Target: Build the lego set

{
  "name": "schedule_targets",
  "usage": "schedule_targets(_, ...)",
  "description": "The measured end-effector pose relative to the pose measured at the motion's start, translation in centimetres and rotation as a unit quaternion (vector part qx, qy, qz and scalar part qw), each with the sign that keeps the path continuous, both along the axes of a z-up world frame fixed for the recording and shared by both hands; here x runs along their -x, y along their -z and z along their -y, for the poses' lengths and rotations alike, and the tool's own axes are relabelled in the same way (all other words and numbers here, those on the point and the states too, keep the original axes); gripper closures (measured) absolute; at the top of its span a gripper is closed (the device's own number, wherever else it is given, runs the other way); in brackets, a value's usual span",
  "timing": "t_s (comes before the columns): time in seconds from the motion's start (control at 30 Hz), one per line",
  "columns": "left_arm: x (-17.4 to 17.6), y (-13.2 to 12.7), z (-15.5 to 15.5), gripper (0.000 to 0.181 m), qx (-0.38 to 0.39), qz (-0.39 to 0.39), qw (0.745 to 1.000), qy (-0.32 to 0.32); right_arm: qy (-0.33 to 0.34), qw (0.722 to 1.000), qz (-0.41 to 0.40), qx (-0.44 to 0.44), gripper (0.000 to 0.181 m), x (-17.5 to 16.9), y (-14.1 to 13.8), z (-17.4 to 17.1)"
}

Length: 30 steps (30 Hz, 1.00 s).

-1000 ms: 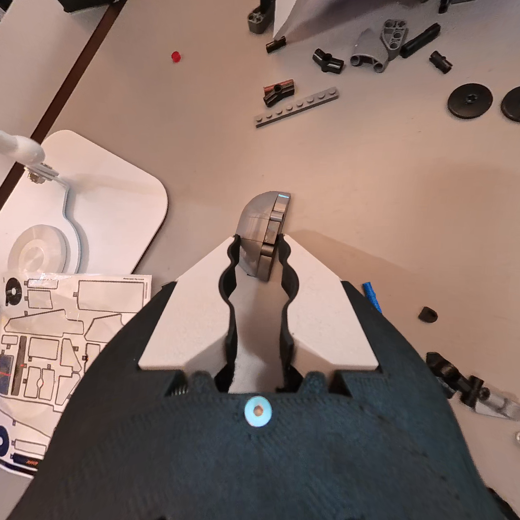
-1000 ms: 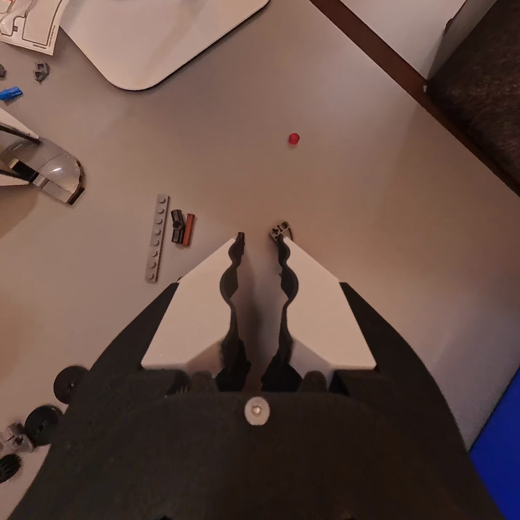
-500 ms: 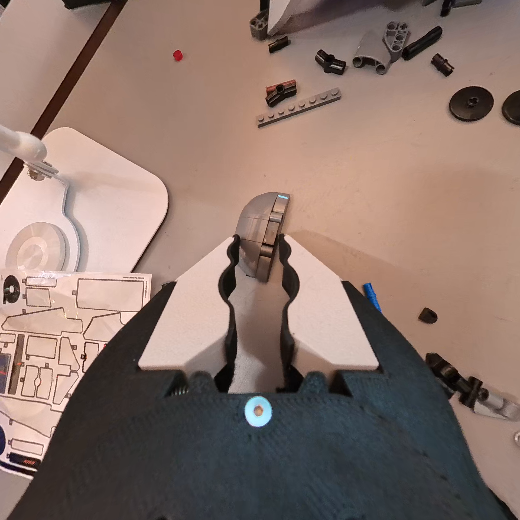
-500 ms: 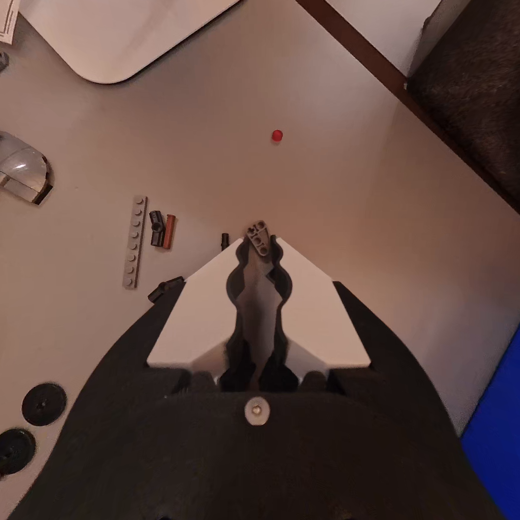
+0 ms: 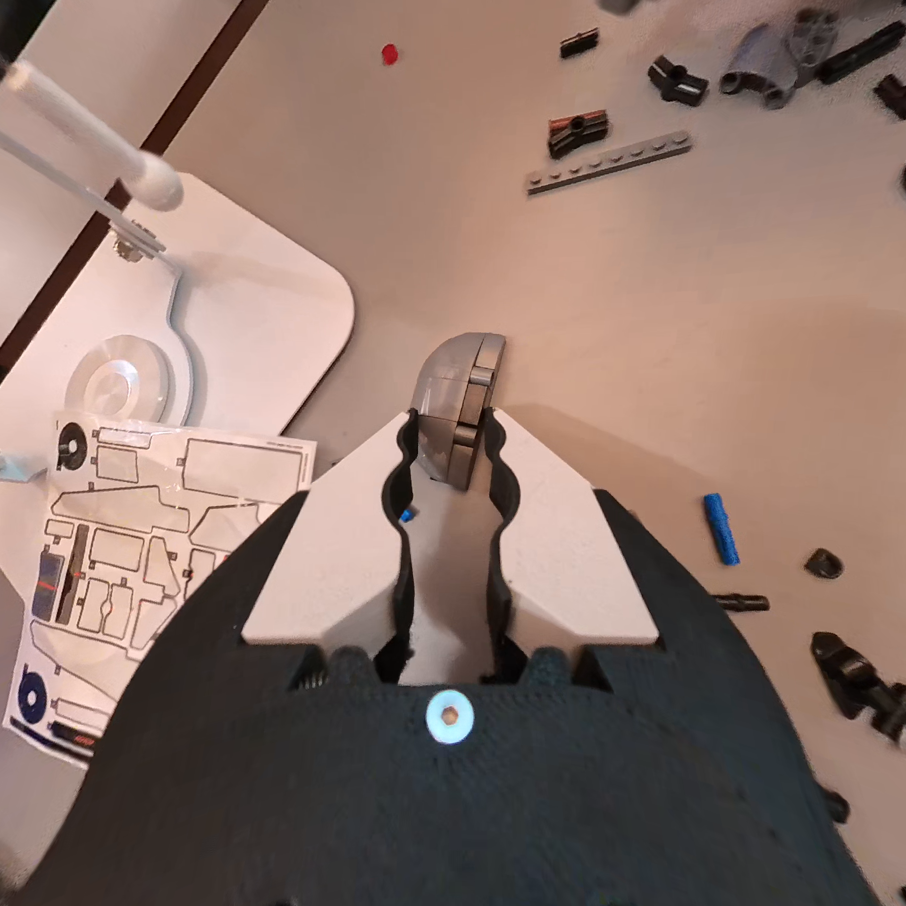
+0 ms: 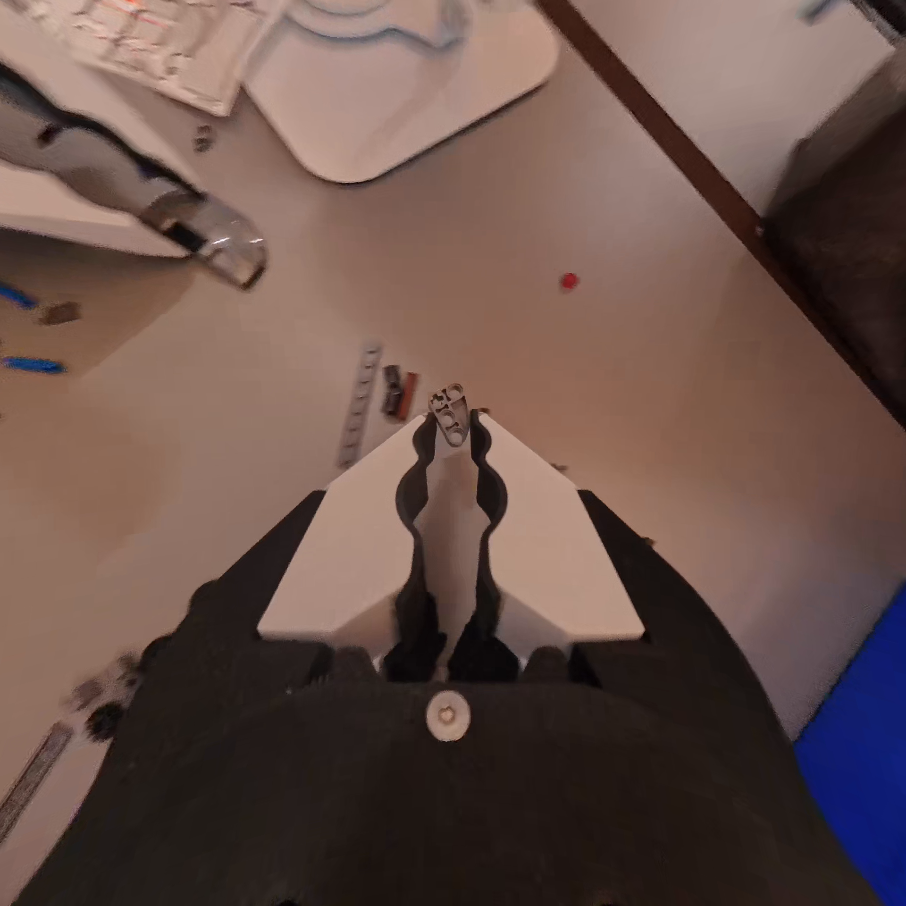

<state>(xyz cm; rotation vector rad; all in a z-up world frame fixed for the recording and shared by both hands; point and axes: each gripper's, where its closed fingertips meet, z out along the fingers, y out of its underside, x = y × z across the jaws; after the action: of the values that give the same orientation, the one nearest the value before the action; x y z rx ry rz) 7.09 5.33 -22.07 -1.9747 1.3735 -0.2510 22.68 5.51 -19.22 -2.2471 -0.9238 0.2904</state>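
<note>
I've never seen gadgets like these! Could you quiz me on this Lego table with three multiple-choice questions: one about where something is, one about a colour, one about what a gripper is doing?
1. Where does the long grey studded plate lie in the left wrist view?
A. On the white stand base
B. On the bare table, just below a small black and reddish connector
C. Between the left gripper's fingers

2. What colour is the tiny round stud lying alone near the table's far edge?
A. Red
B. Yellow
C. Green

3. What is the right gripper doing?
A. Hanging open and empty
B. Clamping the sticker sheet
C. Shut on a small grey holed liftarm

Answers: 1 B, the plate lies flat on the table under the connector. 2 A, it is bright red. 3 C, the liftarm sits pinched at the fingertips.
</note>
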Motion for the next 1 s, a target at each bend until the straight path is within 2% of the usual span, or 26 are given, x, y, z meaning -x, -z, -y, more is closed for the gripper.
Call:
schedule_targets(0.17, 1.0, 0.0, -1.0, 0.155, 0.004, 0.005, 1.0, -0.03, -0.123, 0.99, 0.045, 0.059, 0.169, 3.4, 1.8, 4.6)
schedule_targets(0.33, 1.1, -0.4, -1.1, 0.154, 0.004, 0.016, 0.999, -0.036, -0.172, 0.977, 0.08, 0.096, 0.169, 5.5, 3.4, 6.5)
schedule_targets(0.67, 0.6, -0.2, -0.7, 0.152, 0.009, 0.013, 0.999, -0.027, -0.201, 0.969, 0.074, 0.123, 0.169, 6.9, 3.4, 8.2)
schedule_targets(0.83, 0.6, -0.2, -0.7, 0.151, 0.011, 0.016, 0.999, -0.027, -0.188, 0.974, 0.058, 0.115, 0.163, 6.6, 2.9, 7.7)
schedule_targets(1.0, 0.5, -0.2, -0.6, 0.151, 0.012, 0.016, 0.999, -0.026, -0.188, 0.973, 0.06, 0.122, 0.165, 6.3, 3.1, 7.9)
